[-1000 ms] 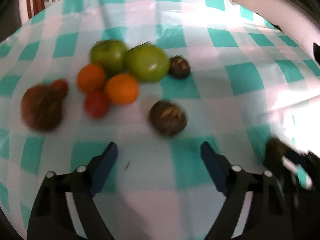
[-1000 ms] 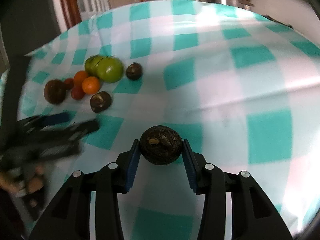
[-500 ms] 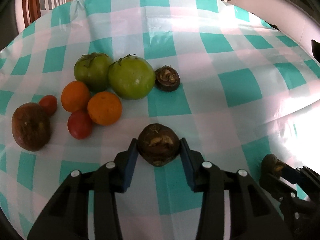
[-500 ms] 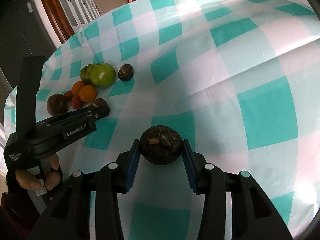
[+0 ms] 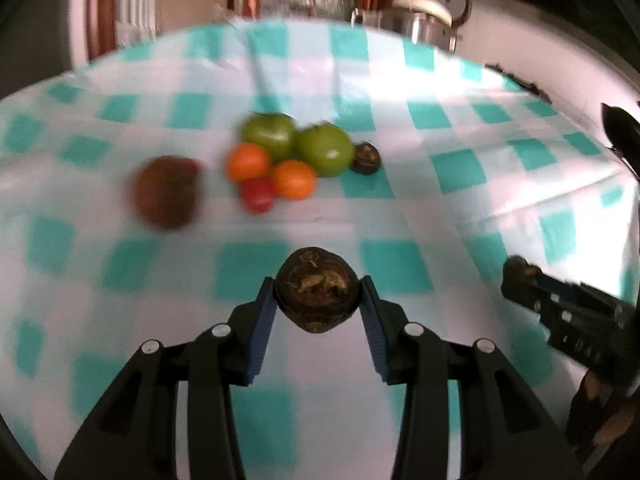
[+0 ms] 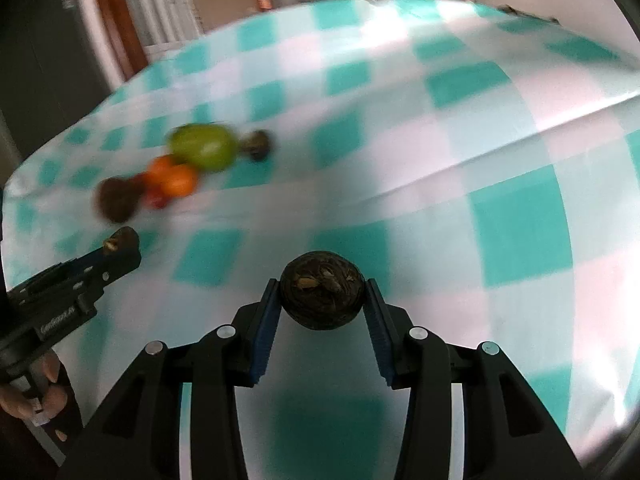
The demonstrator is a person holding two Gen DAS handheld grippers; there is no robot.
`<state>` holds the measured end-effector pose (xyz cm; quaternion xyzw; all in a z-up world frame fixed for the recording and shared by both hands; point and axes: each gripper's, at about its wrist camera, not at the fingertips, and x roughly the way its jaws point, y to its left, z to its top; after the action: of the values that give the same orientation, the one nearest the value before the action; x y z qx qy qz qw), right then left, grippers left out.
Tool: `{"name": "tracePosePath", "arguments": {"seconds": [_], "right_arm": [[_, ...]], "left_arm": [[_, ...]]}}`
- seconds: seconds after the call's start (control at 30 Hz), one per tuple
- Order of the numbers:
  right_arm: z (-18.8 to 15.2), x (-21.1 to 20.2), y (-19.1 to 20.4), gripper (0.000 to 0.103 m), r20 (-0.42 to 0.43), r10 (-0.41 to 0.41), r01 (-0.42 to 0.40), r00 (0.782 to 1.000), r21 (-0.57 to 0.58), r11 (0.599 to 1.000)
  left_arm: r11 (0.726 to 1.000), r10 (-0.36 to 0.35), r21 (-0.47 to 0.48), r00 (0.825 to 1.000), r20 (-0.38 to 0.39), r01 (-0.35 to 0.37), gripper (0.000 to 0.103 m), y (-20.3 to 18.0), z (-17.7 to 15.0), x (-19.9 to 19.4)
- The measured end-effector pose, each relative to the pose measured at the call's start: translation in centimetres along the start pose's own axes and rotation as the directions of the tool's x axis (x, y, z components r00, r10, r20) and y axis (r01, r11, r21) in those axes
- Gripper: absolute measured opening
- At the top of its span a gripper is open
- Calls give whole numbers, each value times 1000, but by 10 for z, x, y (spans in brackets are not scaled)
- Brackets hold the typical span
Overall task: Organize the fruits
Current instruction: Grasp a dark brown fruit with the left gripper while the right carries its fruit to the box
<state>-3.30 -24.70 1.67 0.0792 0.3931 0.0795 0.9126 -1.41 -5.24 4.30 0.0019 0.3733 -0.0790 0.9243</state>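
Each claw, left [image 5: 319, 307] and right [image 6: 322, 304], clamps a dark brown wrinkled round fruit [image 5: 316, 295] [image 6: 322, 295] above the teal-and-white checked worktop [image 5: 400, 216]; a silver metal pot [image 5: 416, 20] stands behind.

green tomatoes [image 5: 296, 142]: 2 | oranges [image 5: 294, 179]: 2 | dark round fruits [image 5: 316, 294]: 3

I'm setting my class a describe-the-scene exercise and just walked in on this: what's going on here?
A person is sorting fruit on a table with a teal-and-white checked cloth, holding a gripper in each hand. The left gripper is shut on a dark brown round fruit, and the right gripper is shut on another one like it. Farther back on the cloth sit two green fruits, two oranges, a small red fruit, a big brown fruit and one more dark one.
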Motion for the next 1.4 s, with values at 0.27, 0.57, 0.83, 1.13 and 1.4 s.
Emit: {"name": "tracePosePath", "arguments": {"seconds": [0.27,0.57,0.83,1.13,1.4], "right_arm": [[-62,-56,128,42,8,141,-137,990,-187,973],[-112,-66,238,42,-94,215,-234,972,-395,888],[-165,-89,320,42,-165,324,-358,932,-567,742],[-248,-92,395,43,-351,355,-490,867,-730,476],[-329,-15,440,43,-496,109,-504,861,-806,311]], "left_arm": [[996,80,-32,995,53,-78,42,76,-98,-119],[974,181,-145,982,49,-173,42,154,-175,-188],[934,287,-221,958,3,-280,43,197,-236,-226],[851,398,-307,905,-150,-425,43,252,-308,-235],[808,340,-300,817,-465,-507,43,298,-367,-166]]}}
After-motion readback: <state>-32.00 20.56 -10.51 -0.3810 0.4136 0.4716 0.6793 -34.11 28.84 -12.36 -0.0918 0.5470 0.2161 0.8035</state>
